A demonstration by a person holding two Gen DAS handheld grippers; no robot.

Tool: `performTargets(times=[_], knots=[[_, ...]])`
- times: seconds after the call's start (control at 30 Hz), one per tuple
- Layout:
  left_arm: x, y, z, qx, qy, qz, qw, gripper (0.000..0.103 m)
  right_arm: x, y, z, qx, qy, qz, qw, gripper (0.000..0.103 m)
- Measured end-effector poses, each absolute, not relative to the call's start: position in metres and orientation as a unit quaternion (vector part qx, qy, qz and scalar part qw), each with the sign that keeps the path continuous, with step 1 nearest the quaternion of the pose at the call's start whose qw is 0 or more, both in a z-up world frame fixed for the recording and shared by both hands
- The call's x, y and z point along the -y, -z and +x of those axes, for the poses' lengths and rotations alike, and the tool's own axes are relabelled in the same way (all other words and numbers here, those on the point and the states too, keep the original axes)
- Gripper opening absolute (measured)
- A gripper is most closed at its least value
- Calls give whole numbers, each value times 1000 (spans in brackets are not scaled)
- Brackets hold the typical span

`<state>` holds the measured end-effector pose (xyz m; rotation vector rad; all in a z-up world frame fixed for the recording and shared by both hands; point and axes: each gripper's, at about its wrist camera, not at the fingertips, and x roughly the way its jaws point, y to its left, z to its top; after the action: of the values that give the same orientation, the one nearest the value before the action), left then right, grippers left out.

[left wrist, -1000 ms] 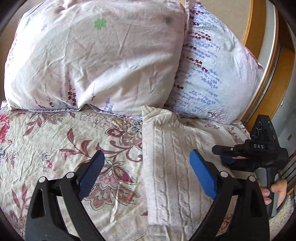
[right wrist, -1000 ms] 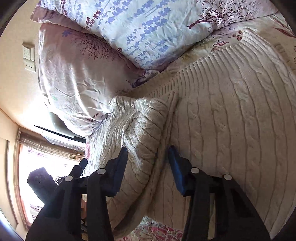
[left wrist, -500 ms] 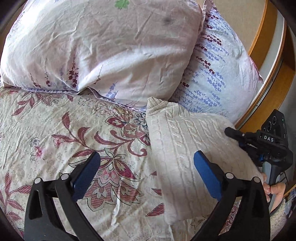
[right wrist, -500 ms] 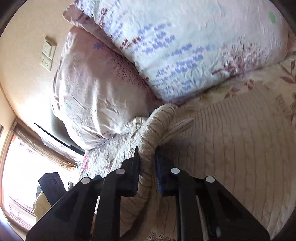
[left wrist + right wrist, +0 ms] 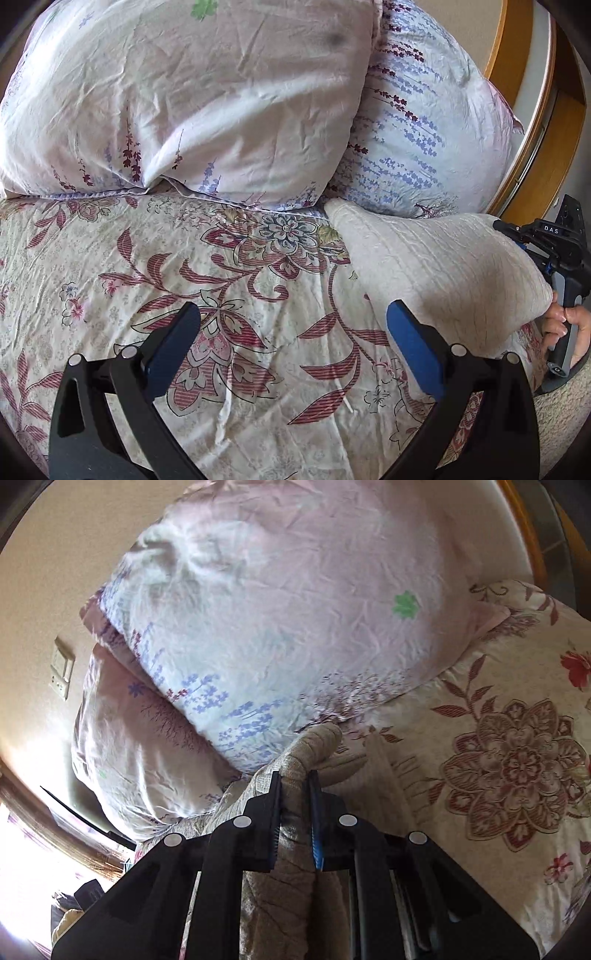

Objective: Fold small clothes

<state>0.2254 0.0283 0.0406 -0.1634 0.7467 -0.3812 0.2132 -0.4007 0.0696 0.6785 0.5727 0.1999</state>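
A cream cable-knit sweater (image 5: 436,269) lies on the floral bedspread (image 5: 184,266) at the right, its right side lifted off the bed. My right gripper (image 5: 295,786) is shut on a bunched edge of the sweater (image 5: 314,746) and holds it up. In the left wrist view that gripper's body (image 5: 554,240) shows at the right edge behind the raised fabric. My left gripper (image 5: 291,328) is open and empty above the bedspread, just left of the sweater.
Two floral pillows (image 5: 192,96) (image 5: 436,140) lean at the head of the bed behind the sweater. A wooden headboard (image 5: 550,155) curves at the far right. A wall switch (image 5: 61,668) is on the wall.
My right gripper closed on the sweater's edge and lifted it, pulling the fabric up and over. The left gripper drifted left, away from the sweater, staying open.
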Motion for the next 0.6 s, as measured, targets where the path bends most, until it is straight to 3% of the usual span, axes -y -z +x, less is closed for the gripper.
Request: performTargets(times=[0.27,0.6], knots=[[6,-31,217,-374,158,32,913,101,422,-17,232,-359,-45,339,869,14],[8,-21,225,-401,119,60,906,101,433,-23,219,-341,-27,336,877,9]])
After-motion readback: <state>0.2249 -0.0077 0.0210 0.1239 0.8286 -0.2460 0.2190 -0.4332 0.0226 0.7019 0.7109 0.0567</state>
